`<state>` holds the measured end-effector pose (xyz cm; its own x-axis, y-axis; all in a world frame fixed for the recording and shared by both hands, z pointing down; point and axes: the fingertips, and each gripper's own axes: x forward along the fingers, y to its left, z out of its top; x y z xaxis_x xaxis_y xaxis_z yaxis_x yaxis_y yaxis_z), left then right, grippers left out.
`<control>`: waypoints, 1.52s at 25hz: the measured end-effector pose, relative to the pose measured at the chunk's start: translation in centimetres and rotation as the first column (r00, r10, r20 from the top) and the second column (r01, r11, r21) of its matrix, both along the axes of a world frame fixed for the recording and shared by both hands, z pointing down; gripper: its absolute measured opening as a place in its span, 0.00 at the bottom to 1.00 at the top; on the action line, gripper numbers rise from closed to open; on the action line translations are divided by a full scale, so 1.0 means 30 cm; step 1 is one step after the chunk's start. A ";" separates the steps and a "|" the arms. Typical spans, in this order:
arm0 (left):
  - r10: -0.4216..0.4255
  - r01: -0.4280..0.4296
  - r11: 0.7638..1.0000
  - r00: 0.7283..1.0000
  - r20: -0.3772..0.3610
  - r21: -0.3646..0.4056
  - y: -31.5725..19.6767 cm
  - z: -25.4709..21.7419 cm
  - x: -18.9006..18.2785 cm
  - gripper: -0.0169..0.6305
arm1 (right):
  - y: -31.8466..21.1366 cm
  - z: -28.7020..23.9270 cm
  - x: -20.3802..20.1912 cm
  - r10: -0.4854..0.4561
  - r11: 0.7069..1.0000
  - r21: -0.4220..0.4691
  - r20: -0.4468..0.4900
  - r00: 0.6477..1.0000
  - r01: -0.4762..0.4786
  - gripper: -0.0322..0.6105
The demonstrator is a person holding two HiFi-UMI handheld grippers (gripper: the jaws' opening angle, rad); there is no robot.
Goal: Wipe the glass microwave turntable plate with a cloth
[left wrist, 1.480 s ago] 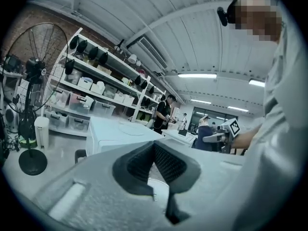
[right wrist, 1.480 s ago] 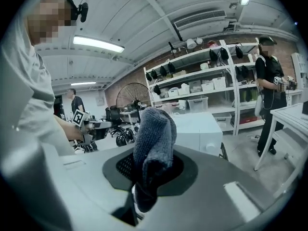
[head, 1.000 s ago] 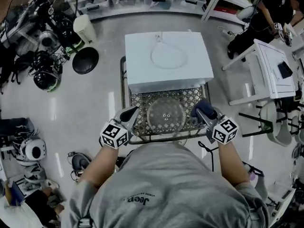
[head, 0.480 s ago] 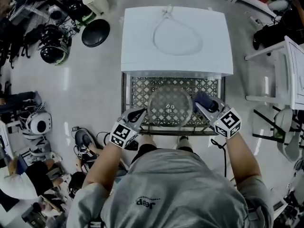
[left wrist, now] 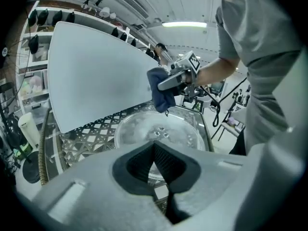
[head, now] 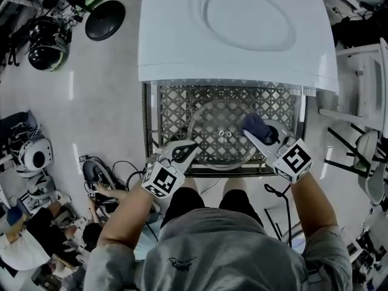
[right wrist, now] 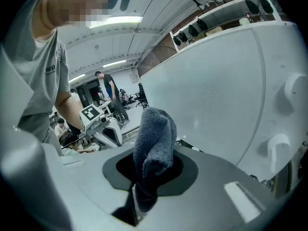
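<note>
Head view: the glass turntable plate [head: 218, 139] lies flat on a metal lattice rack [head: 176, 105]. The rack sits just on the near side of a white microwave [head: 236, 35], whose top fills the far part of the scene. The left gripper [head: 189, 147] reaches in from the near left, with its tip at the plate's near-left rim. The right gripper [head: 262, 136] comes in from the near right and carries a dark blue cloth [head: 254, 124] over the right part of the plate. Whether the cloth touches the glass cannot be told from here.

Left gripper view: this gripper's 2 jaws are closed together. The pads meet at the tips with nothing visible between them, and the tips sit over the plate's near rim. Beyond them the plate rests on the lattice. On its far side the right gripper holds the cloth, hanging with its lowest corner down at the plate's far edge. The microwave's white wall stands at the far left.

Right gripper view: the 2 jaws are clamped on the cloth, which bunches and stands up from between them. The microwave's white wall fills the right. The left gripper, with its marker cube, shows at the left beyond the cloth.
</note>
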<state>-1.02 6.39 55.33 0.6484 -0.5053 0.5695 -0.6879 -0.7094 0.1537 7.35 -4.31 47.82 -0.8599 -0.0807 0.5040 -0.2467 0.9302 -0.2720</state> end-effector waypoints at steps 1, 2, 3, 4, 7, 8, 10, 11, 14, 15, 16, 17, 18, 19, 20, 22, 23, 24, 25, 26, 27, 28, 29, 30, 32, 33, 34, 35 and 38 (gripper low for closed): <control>0.009 -0.009 1.000 1.000 0.015 0.006 0.007 0.019 0.003 0.03 | 0.004 0.014 -0.008 -0.008 1.000 0.011 -0.005 1.000 0.009 0.15; 0.013 -0.013 1.000 0.999 0.030 0.012 0.010 0.036 0.003 0.03 | 0.003 0.026 -0.014 -0.012 1.000 0.022 -0.010 1.000 0.012 0.15; 0.013 -0.014 1.000 0.999 0.043 0.015 0.011 0.053 0.000 0.03 | -0.001 0.037 -0.018 -0.012 0.999 0.033 -0.015 1.000 0.013 0.15; 0.011 -0.012 1.000 0.999 0.052 0.018 0.010 0.068 -0.004 0.03 | -0.006 0.046 -0.023 -0.014 0.999 0.046 -0.017 1.000 0.015 0.15; -0.002 0.001 1.000 0.998 0.061 0.022 0.001 0.093 -0.017 0.03 | -0.008 0.062 -0.040 -0.046 0.995 0.086 -0.021 0.999 0.048 0.15; -0.005 0.004 1.000 0.998 0.061 0.022 -0.002 0.098 -0.020 0.03 | -0.005 0.067 -0.045 -0.058 0.994 0.094 -0.024 0.998 0.060 0.15; 0.000 -0.001 1.000 0.997 0.072 0.018 -0.006 0.109 -0.021 0.03 | -0.006 0.076 -0.049 -0.060 0.993 0.096 -0.029 0.998 0.062 0.15; 0.008 -0.009 1.000 0.997 0.083 0.015 -0.005 0.115 -0.019 0.03 | -0.009 0.079 -0.050 -0.056 0.994 0.095 -0.030 0.998 0.059 0.15; 0.022 -0.023 1.000 0.995 0.102 0.007 0.000 0.125 -0.013 0.03 | -0.013 0.089 -0.052 -0.050 0.994 0.096 -0.039 0.998 0.054 0.15; 0.021 -0.021 1.000 0.994 0.104 0.003 0.000 0.127 -0.013 0.03 | -0.014 0.092 -0.052 -0.049 0.994 0.094 -0.042 0.998 0.053 0.15; 0.019 -0.019 1.000 0.994 0.111 -0.001 -0.001 0.130 -0.013 0.03 | -0.014 0.094 -0.052 -0.050 0.994 0.093 -0.044 0.998 0.054 0.15; 0.020 -0.020 1.000 0.992 0.127 -0.007 -0.001 0.137 -0.011 0.03 | -0.014 0.096 -0.053 -0.053 0.994 0.095 -0.045 0.998 0.057 0.15; 0.024 -0.022 1.000 0.989 0.148 -0.012 0.001 0.145 -0.008 0.03 | -0.012 0.096 -0.055 -0.058 0.993 0.099 -0.046 0.997 0.062 0.15; 0.027 -0.025 1.000 0.986 0.167 -0.018 0.002 0.152 -0.005 0.03 | -0.009 0.097 -0.057 -0.064 0.992 0.106 -0.049 0.997 0.069 0.15; 0.028 -0.024 0.999 0.984 0.177 -0.023 0.001 0.156 -0.004 0.03 | -0.005 0.099 -0.060 -0.074 0.990 0.115 -0.054 0.996 0.080 0.16; 0.025 -0.020 0.999 0.984 0.177 -0.030 -0.002 0.157 -0.005 0.03 | 0.008 0.107 -0.065 -0.105 0.984 0.134 -0.084 0.991 0.116 0.15; 0.023 -0.018 0.999 0.984 0.175 -0.032 -0.002 0.157 -0.006 0.03 | 0.018 0.115 -0.067 -0.125 0.980 0.142 -0.110 0.986 0.140 0.15; 0.022 -0.017 0.999 0.985 0.173 -0.034 -0.003 0.156 -0.006 0.03 | 0.028 0.125 -0.070 -0.144 0.975 0.147 -0.141 0.979 0.165 0.15; 0.022 -0.016 0.999 0.985 0.171 -0.036 -0.003 0.156 -0.005 0.03 | 0.039 0.135 -0.075 -0.159 0.971 0.149 -0.174 0.972 0.186 0.16; 0.022 -0.016 0.999 0.986 0.168 -0.039 -0.003 0.156 -0.005 0.03 | 0.048 0.144 -0.084 -0.168 0.967 0.154 -0.203 0.965 0.201 0.15; 0.023 -0.016 0.999 0.986 0.165 -0.042 -0.003 0.155 -0.004 0.03 | 0.054 0.152 -0.099 -0.171 0.964 0.163 -0.225 0.959 0.210 0.15; 0.024 -0.016 0.999 0.987 0.162 -0.046 -0.003 0.154 -0.004 0.03 | 0.057 0.158 -0.121 -0.170 0.960 0.181 -0.238 0.956 0.215 0.16; 0.025 -0.017 0.999 0.987 0.158 -0.050 -0.003 0.153 -0.004 0.03 | 0.057 0.163 -0.150 -0.168 0.953 0.206 -0.242 0.956 0.220 0.16; 0.027 -0.018 0.998 0.988 0.155 -0.055 -0.002 0.151 -0.003 0.03 | 0.055 0.167 -0.183 -0.168 0.944 0.239 -0.239 0.956 0.226 0.16; 0.028 -0.019 0.998 0.988 0.150 -0.062 -0.002 0.149 -0.002 0.03 | 0.049 0.181 -0.255 -0.178 0.919 0.306 -0.241 0.954 0.249 0.16; 0.027 -0.018 0.998 0.988 0.150 -0.063 -0.004 0.149 -0.004 0.03 | 0.046 0.194 -0.290 -0.186 0.905 0.333 -0.253 0.949 0.266 0.16; 0.024 -0.014 0.998 0.988 0.152 -0.063 -0.007 0.148 -0.008 0.03 | 0.043 0.209 -0.327 -0.194 0.891 0.355 -0.267 0.944 0.284 0.16; 0.020 -0.010 0.998 0.988 0.154 -0.062 -0.010 0.148 -0.011 0.03 | 0.042 0.223 -0.362 -0.202 0.878 0.372 -0.280 0.939 0.300 0.16; 0.015 -0.006 0.998 0.988 0.155 -0.057 -0.011 0.147 -0.008 0.03 | 0.050 0.262 -0.441 -0.215 0.859 0.390 -0.314 0.925 0.332 0.16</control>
